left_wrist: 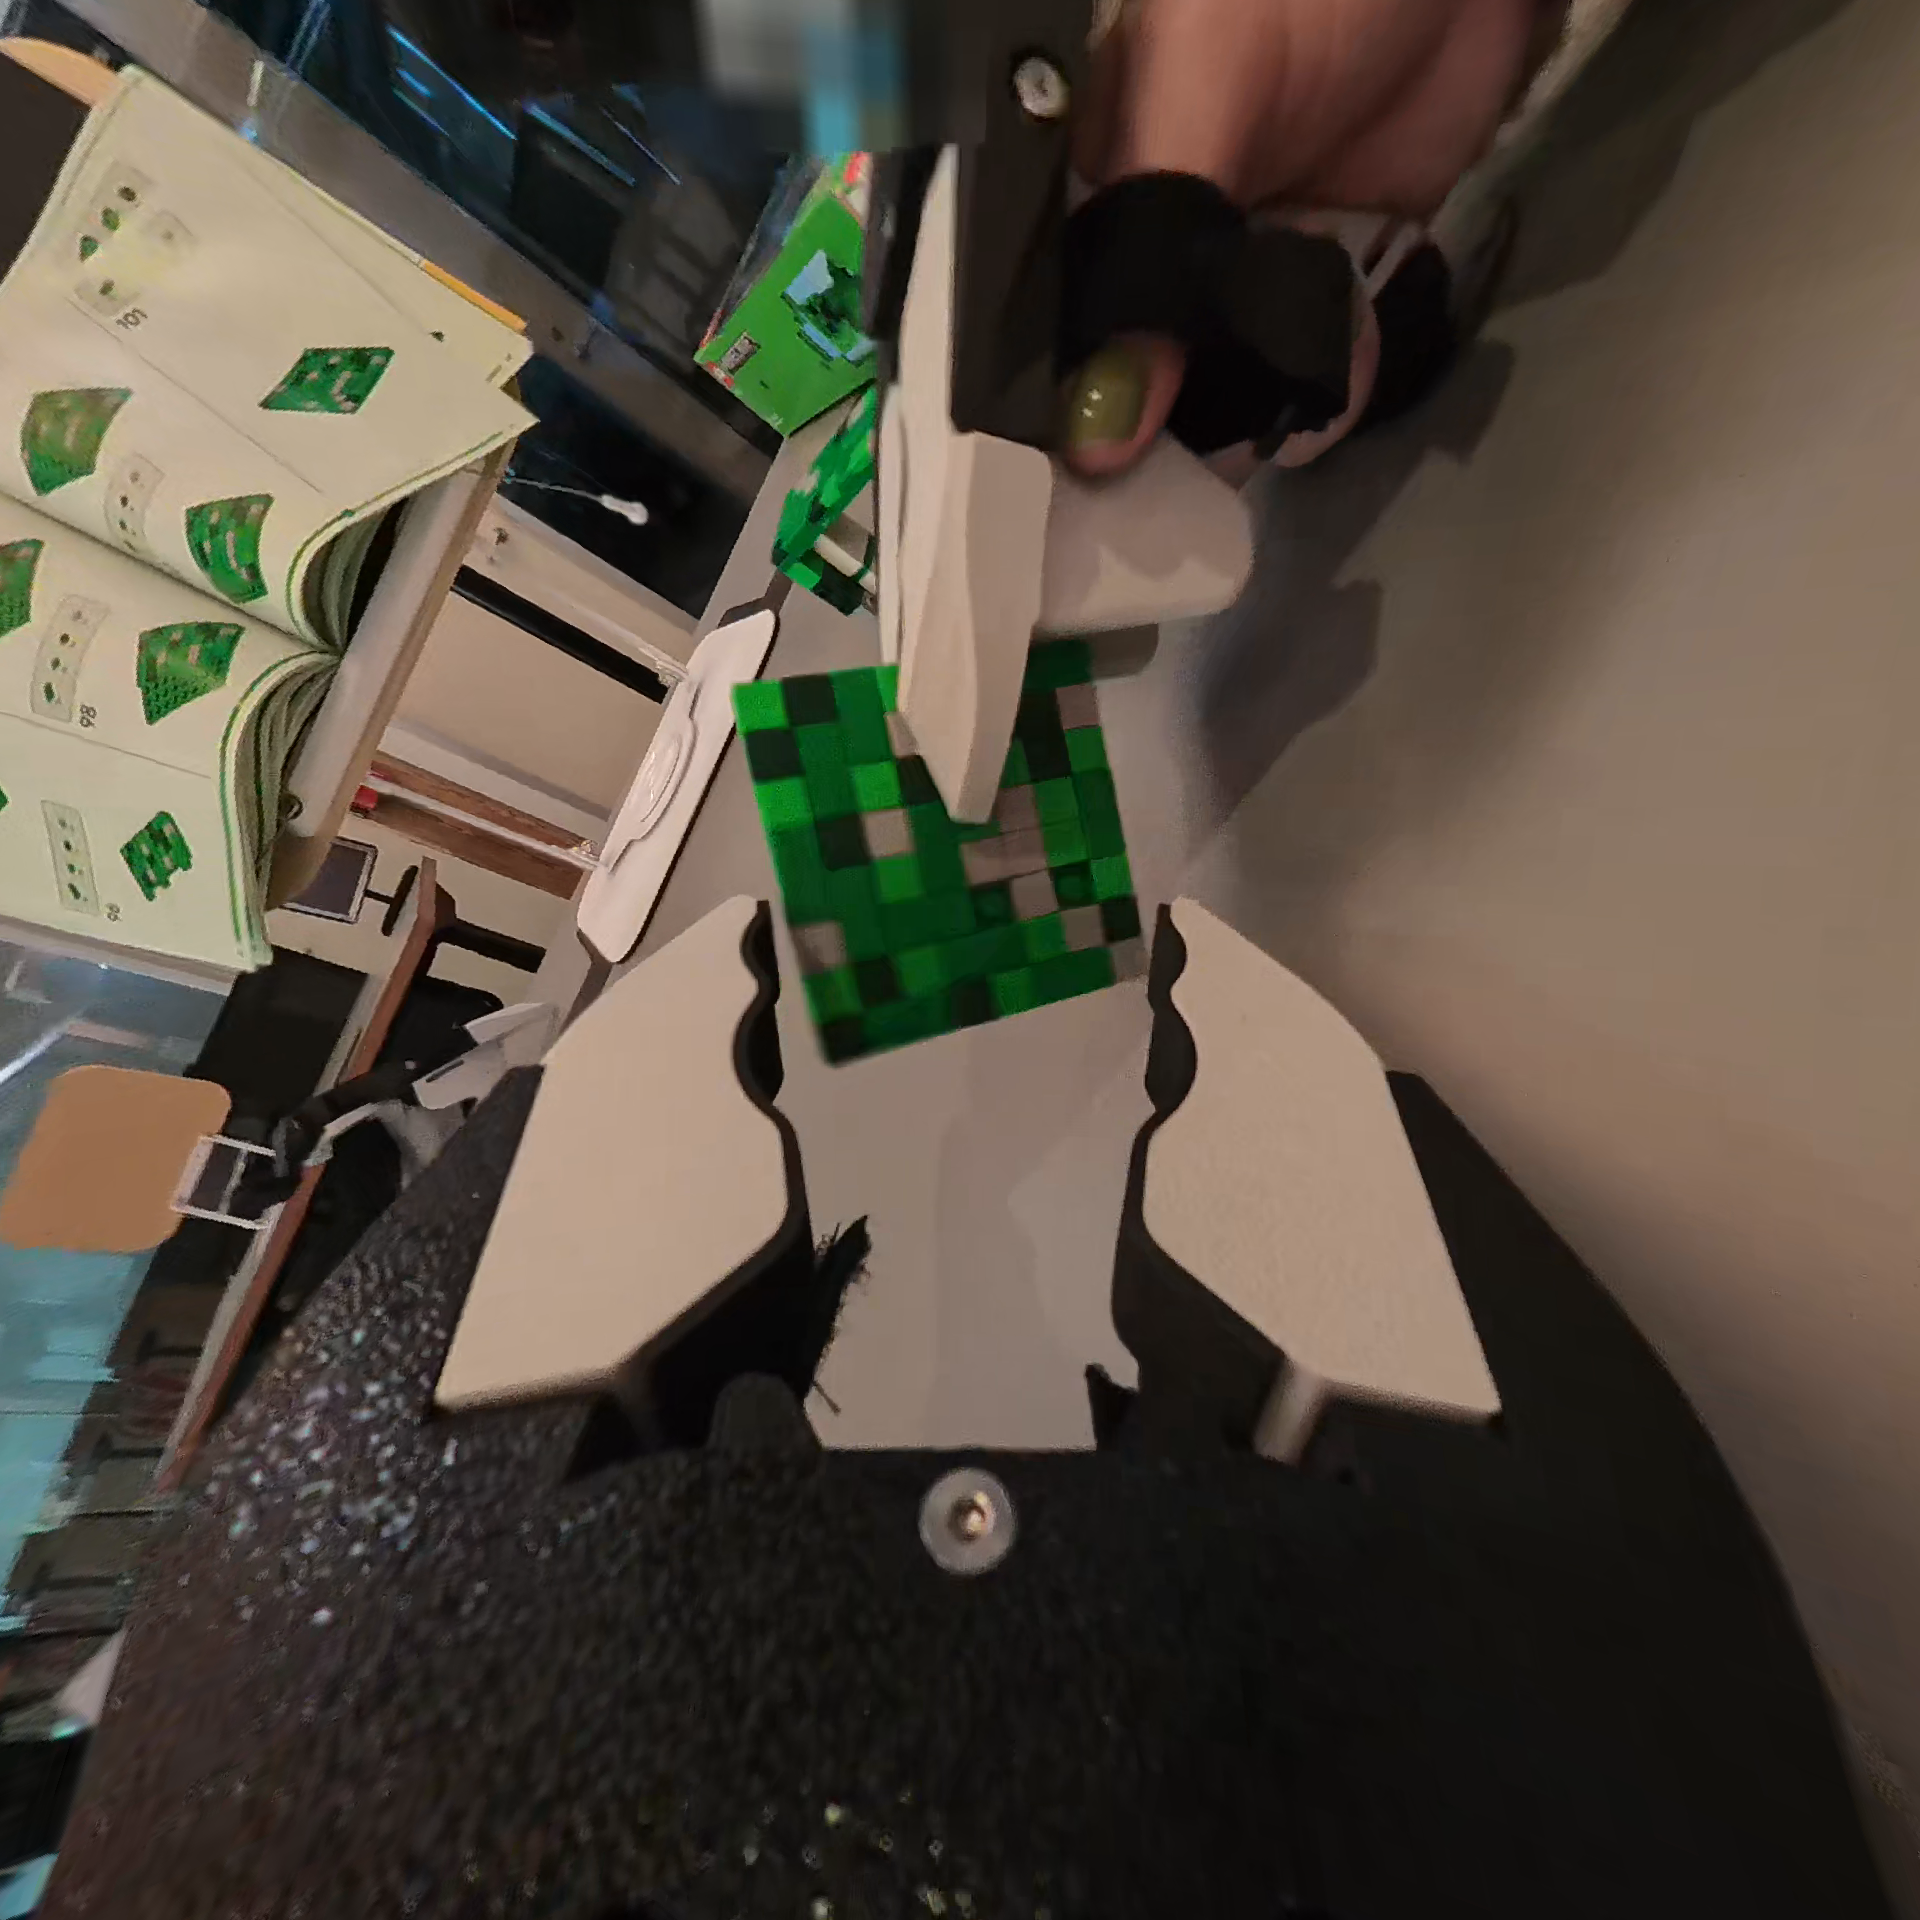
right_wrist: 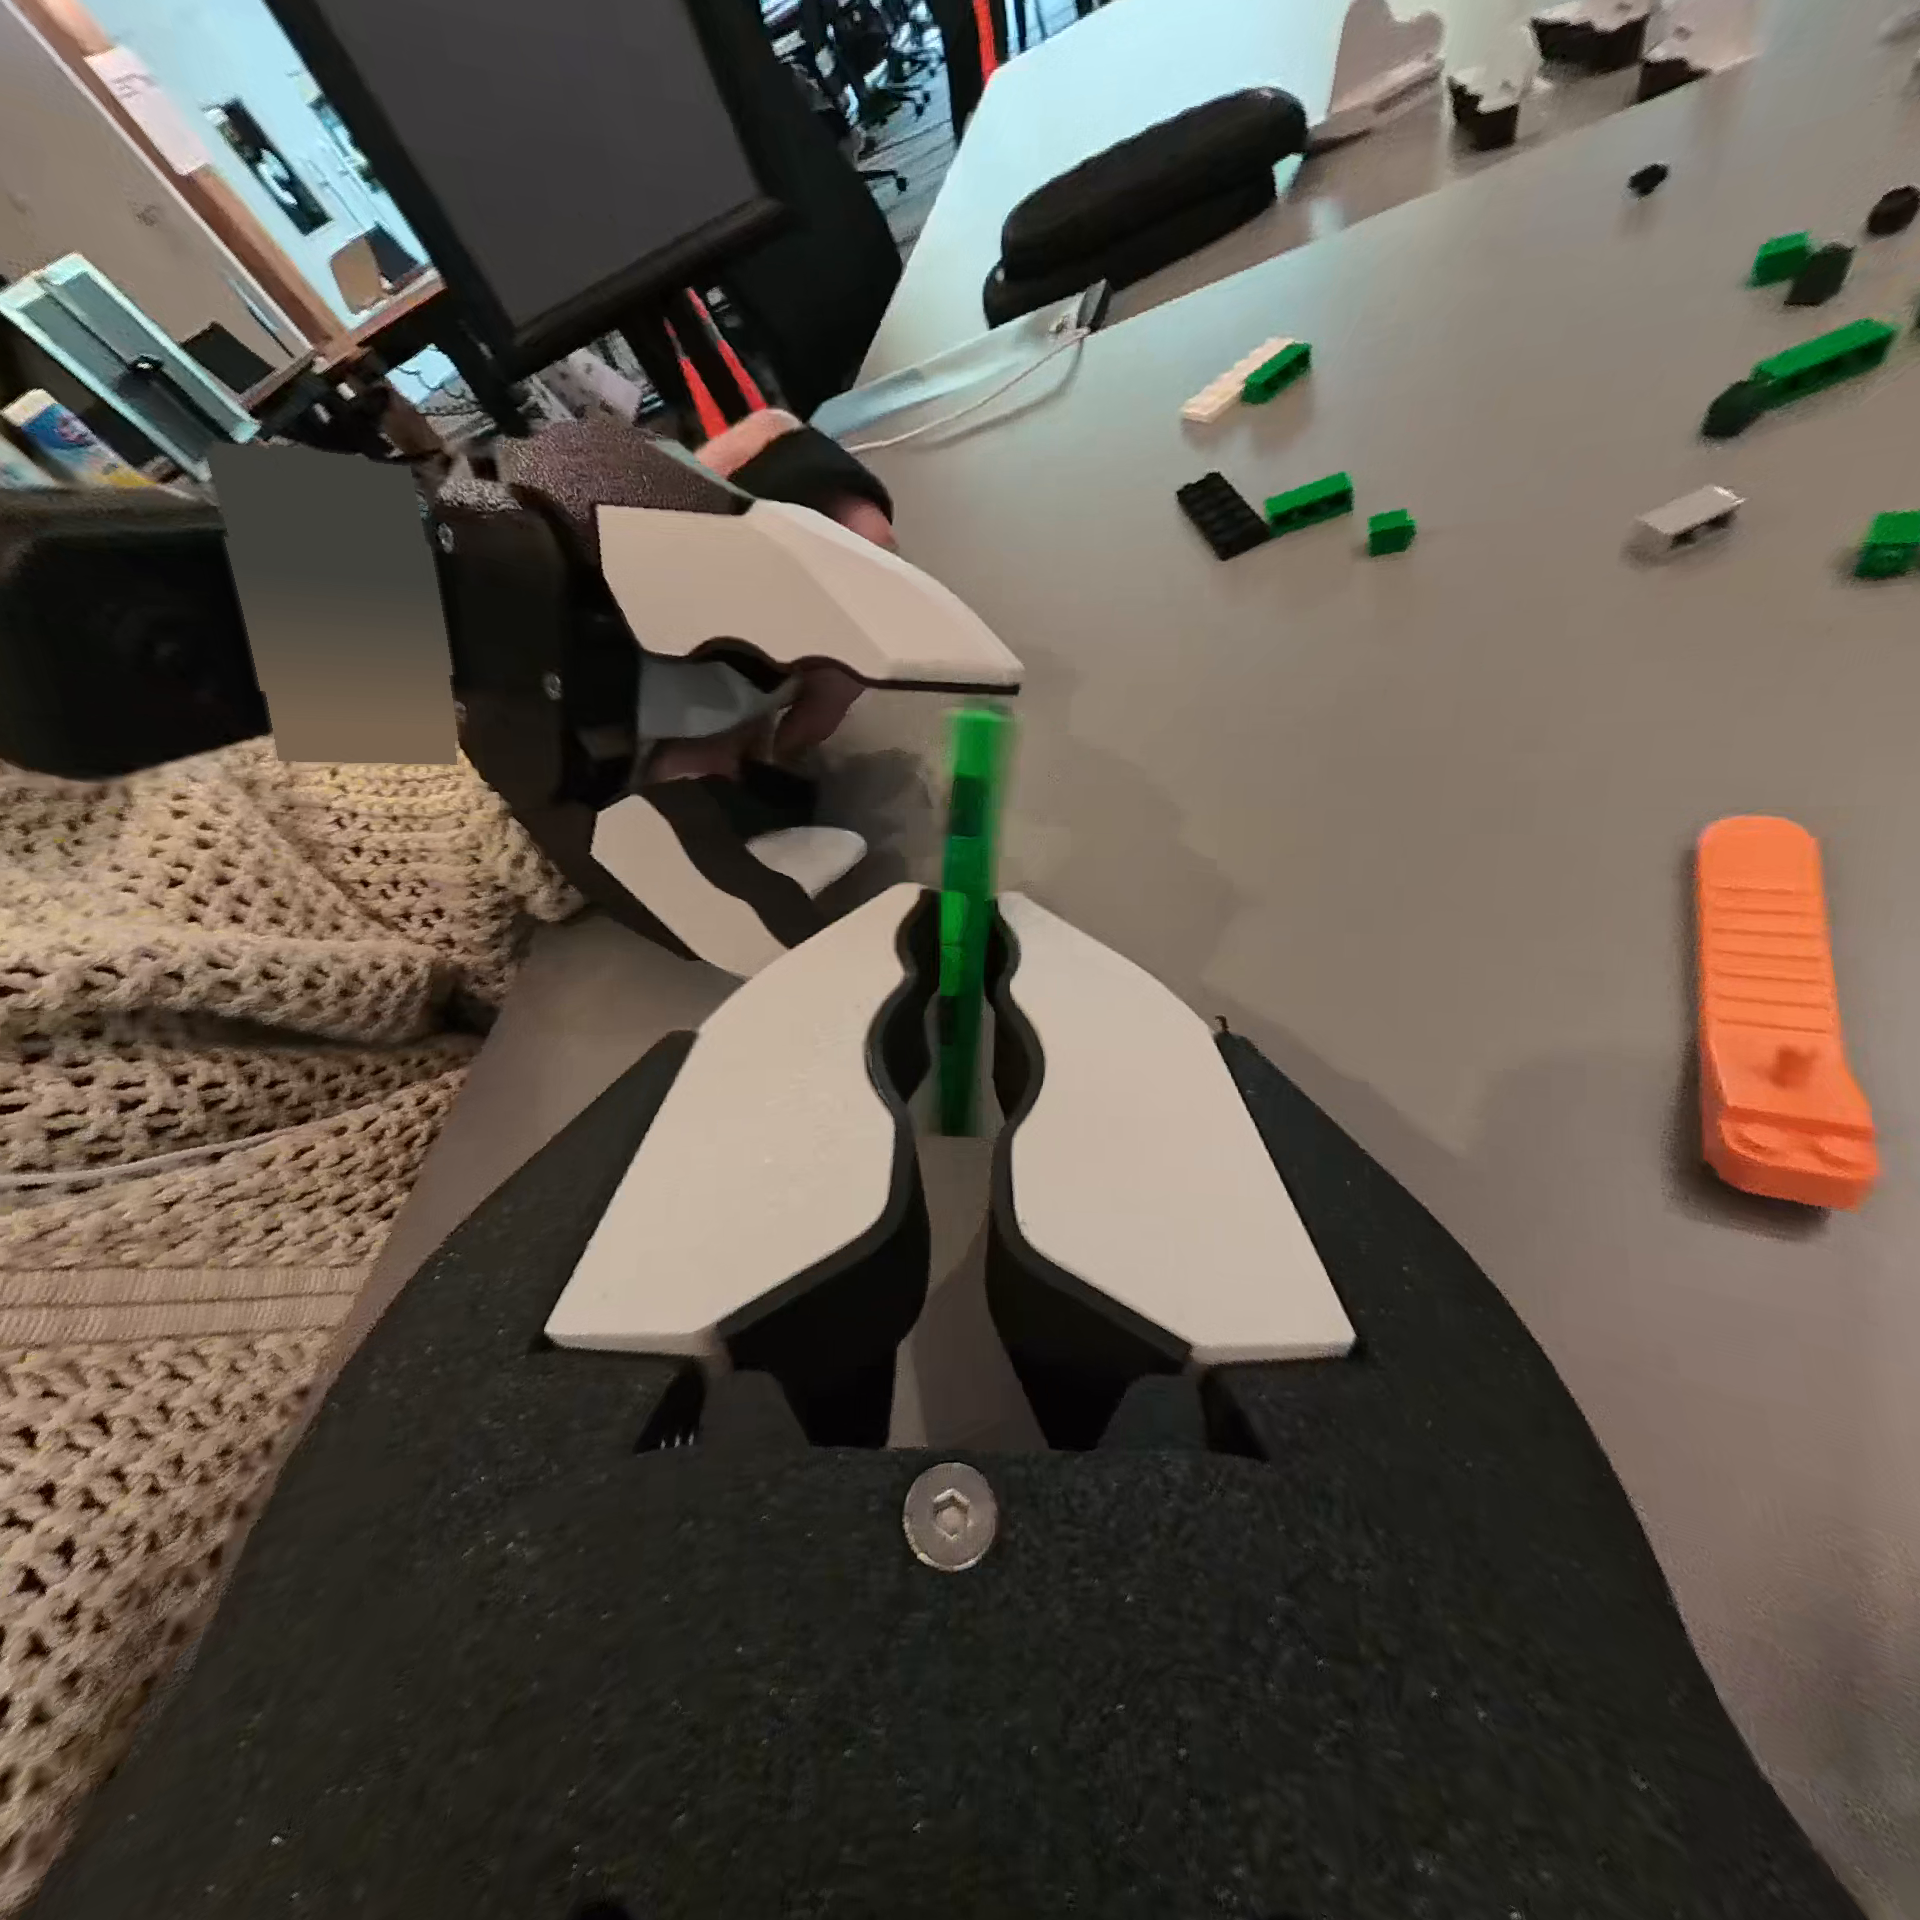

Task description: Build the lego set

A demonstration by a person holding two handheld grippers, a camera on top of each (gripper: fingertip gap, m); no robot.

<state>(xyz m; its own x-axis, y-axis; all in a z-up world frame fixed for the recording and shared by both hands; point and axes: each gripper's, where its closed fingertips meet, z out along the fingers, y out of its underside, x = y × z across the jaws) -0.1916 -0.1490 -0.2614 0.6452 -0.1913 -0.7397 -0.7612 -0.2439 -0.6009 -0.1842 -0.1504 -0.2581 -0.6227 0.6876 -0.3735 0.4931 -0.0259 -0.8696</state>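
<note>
1. Panel of green, black and grey tiles (left_wrist: 940, 852) stands edge-on, clamped in the right hand-held gripper (right_wrist: 958, 920) above the bench (right_wrist: 1455, 779), near its front edge.
2. Left hand-held gripper (left_wrist: 961, 935) is spread wide, empty, its tips flanking the panel's lower edge.
3. Risk: narrow edge grip may let the panel pivot or slip during handover.
4. Risk: squeezing across the tiled face could pop tiles loose.
5. Loose bricks (right_wrist: 1307, 504) and orange separator (right_wrist: 1782, 1013) lie well apart, toward the right edge.
</note>
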